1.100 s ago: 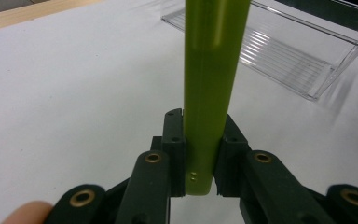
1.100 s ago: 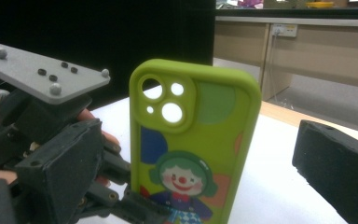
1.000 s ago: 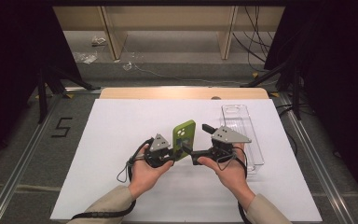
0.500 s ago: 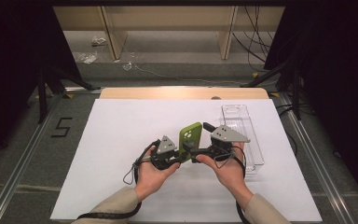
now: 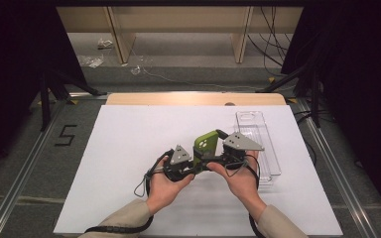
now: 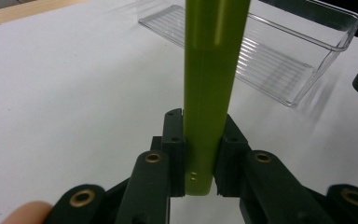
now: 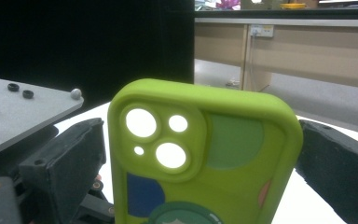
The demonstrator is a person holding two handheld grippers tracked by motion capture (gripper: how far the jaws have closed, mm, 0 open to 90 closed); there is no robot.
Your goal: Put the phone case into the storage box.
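- We clamp the green phone case [image 6: 209,93] edge-on between our left gripper's [image 5: 191,166] jaws, both pads pressed against its thin sides.
- It stands raised above the white table [image 5: 129,148], just beside the clear plastic tray [image 5: 260,144].
- Our right gripper's [image 7: 200,158] jaws flank the case's wide sides; we cannot tell whether they touch it.
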